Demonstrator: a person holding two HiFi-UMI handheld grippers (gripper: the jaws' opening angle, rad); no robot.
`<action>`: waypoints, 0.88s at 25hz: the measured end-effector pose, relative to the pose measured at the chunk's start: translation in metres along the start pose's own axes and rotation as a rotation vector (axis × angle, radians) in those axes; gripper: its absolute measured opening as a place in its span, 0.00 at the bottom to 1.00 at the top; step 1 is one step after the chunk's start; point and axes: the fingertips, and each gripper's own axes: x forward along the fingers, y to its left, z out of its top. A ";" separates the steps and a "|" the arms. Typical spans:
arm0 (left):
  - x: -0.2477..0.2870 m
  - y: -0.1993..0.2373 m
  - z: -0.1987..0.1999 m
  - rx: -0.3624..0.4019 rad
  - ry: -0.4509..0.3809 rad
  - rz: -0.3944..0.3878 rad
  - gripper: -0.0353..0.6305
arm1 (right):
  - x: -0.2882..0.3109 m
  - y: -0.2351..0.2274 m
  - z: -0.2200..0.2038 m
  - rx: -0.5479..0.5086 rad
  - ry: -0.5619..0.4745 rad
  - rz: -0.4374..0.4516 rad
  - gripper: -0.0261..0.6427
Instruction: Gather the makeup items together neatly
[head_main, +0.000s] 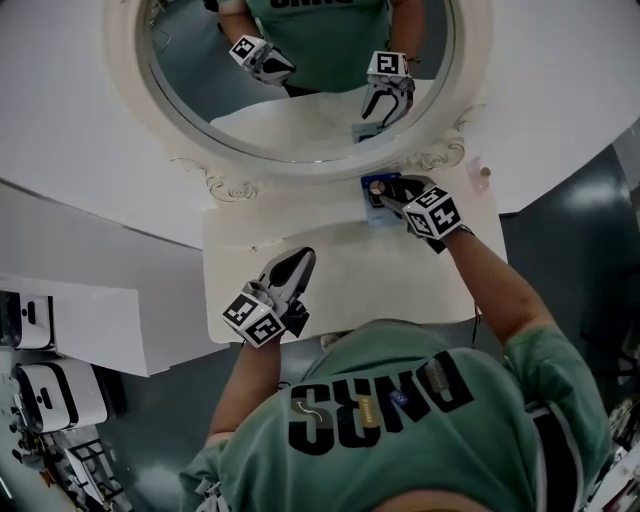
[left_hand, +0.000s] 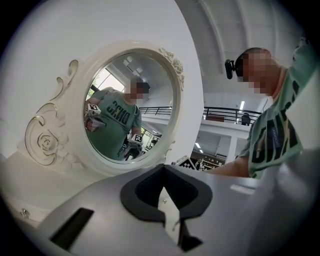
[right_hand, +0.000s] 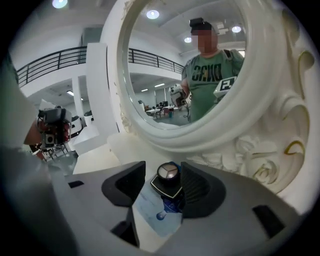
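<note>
Currently the right tool (head_main: 388, 192) gapes around an eyeshadow compact (right_hand: 168, 172) atop a blue packet (right_hand: 160, 212), the left tool (left_hand: 163, 170) closed.

An ornate white-framed oval mirror (head_main: 190, 90) rises behind a white tabletop (head_main: 350, 285).

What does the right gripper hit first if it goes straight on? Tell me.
The right gripper would first meet the eyeshadow compact on the blue packet, lying between its open jaws; beyond it, probably the mirror frame.
</note>
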 end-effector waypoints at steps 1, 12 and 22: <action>-0.003 0.004 -0.002 -0.003 0.006 0.002 0.07 | 0.013 -0.003 -0.007 0.001 0.036 -0.009 0.36; -0.040 0.030 -0.024 -0.041 0.039 0.038 0.07 | 0.067 -0.015 -0.034 -0.059 0.165 -0.069 0.42; -0.073 0.041 -0.014 -0.030 -0.015 0.088 0.07 | 0.050 0.050 0.013 -0.190 0.089 0.029 0.35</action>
